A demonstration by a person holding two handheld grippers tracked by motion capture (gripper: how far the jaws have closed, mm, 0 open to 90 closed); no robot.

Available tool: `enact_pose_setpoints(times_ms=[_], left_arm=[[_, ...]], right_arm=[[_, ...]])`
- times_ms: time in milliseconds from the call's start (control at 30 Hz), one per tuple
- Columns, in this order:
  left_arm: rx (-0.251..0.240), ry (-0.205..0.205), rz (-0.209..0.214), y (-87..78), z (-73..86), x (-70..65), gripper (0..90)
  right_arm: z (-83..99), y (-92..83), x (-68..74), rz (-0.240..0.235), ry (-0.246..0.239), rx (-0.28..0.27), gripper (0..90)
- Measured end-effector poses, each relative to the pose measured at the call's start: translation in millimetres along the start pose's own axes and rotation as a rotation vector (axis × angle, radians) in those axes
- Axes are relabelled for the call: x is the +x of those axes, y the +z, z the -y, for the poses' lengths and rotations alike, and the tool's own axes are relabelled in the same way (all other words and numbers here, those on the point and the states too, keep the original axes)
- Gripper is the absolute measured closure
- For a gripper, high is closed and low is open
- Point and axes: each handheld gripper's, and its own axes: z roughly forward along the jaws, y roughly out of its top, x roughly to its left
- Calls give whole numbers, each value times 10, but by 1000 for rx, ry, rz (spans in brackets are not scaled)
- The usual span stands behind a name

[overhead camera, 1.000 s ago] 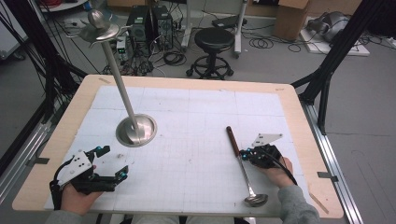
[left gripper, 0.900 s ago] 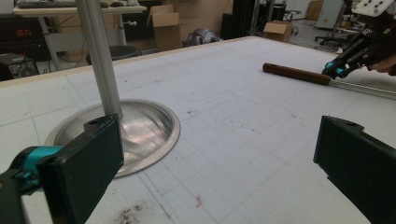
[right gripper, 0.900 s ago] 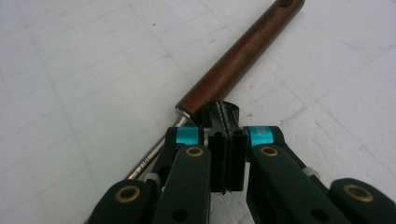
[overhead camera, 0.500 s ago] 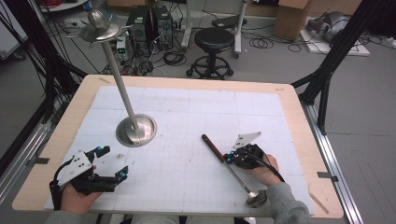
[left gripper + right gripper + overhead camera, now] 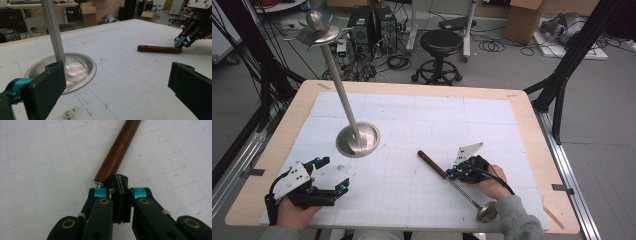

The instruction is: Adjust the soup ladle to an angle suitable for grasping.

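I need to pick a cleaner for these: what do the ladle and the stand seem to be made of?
The ladle looks like bare metal at its thin shaft and shiny bowl, with a glossy reddish-brown handle, probably varnished wood. The stand seems polished metal, maybe steel or aluminium: its domed base mirrors light and its pole is satin grey.

The left tongs [image 5: 332,172] have a black frame with turquoise collars at the finger roots and a pale grey three-cornered plate with small dark holes on top. A black cable loops from the rear, at about seven o'clock. In the left gripper view the fingers [image 5: 46,90] are broad, flat black pads, each with a small round hole near its tip.

The right tongs [image 5: 121,195] are black too, with brass-coloured pivot screws, turquoise bands bearing small dark print, and ribbed pads. A grey plate sits on top; a black cable trails along a grey sleeve [image 5: 517,220].
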Motion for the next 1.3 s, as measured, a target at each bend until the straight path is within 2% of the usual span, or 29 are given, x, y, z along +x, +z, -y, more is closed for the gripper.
enact_pose_setpoints(times_ms=[133, 267, 433, 467, 533, 767, 900, 1067, 1167, 1300], left_arm=[[-2, -3, 0, -4, -6, 3, 20], [-13, 0, 2, -3, -24, -9, 20], [-12, 4, 8, 6, -30, -5, 20], [-11, 2, 10, 8, -33, -7, 20], [-14, 3, 13, 23, -37, -8, 20], [-22, 6, 25, 68, -64, -11, 20], [-21, 5, 30, 94, -63, -14, 20], [-18, 11, 35, 118, -70, -18, 20], [-26, 5, 32, 106, -77, -8, 20], [-24, 4, 25, 92, -73, 2, 20]], right_arm=[[-14, -135, -15, 34, 44, -72, 900], [-17, -214, 43, 24, 73, -86, 900], [-30, -282, 220, -16, 2, -36, 900], [-20, -292, 255, -16, -25, -20, 900], [25, -301, 306, -47, -60, -1, 900], [188, -356, 353, -97, -60, 27, 900], [242, -363, 377, -118, -54, 63, 900], [237, -307, 417, -134, -104, 142, 900], [227, -315, 445, -122, -131, 159, 900], [246, -349, 428, -125, -135, 187, 900]])
